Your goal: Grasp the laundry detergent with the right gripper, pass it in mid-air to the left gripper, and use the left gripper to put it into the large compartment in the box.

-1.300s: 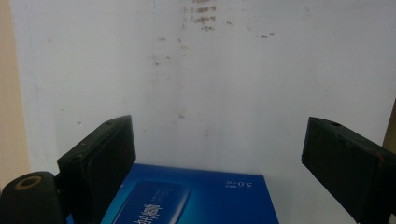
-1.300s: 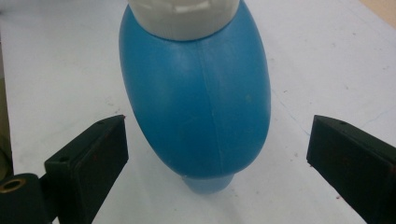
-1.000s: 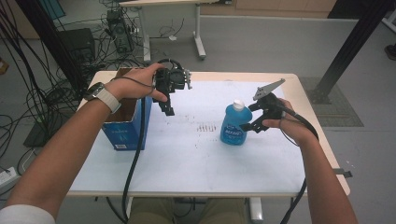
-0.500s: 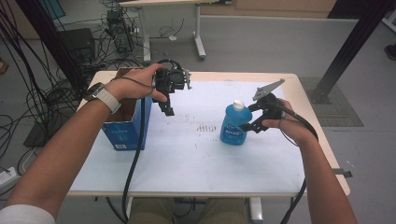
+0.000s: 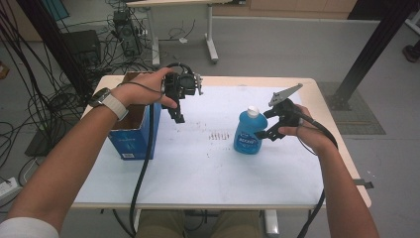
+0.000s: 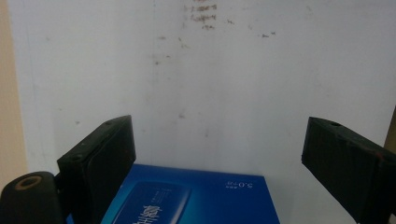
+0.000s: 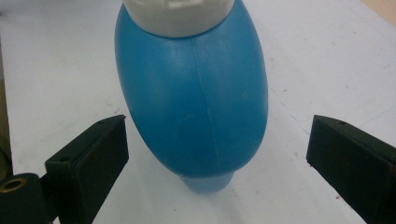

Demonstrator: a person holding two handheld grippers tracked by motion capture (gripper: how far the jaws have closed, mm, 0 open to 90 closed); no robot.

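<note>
A blue dish-soap bottle (image 5: pixel 247 132) with a white cap stands upright right of the table's middle. My right gripper (image 5: pixel 266 125) is beside its right flank, jaws wide apart. In the right gripper view the bottle (image 7: pixel 196 102) sits ahead of and between the jaws of that gripper (image 7: pixel 217 154), and neither pad touches it. My left gripper (image 5: pixel 177 113) hangs above the table beside an open blue cardboard box (image 5: pixel 132 134), jaws apart and empty. The left gripper view shows its gripper (image 6: pixel 217 154) open over the white tabletop, with the blue box (image 6: pixel 196 200) at the bottom.
The white table (image 5: pixel 198 173) carries small brown stains (image 5: pixel 216 135) near its middle. The box stands by the left edge. Cables (image 5: pixel 44 99) and equipment lie on the floor at left; a black post (image 5: pixel 366 54) rises at the right rear.
</note>
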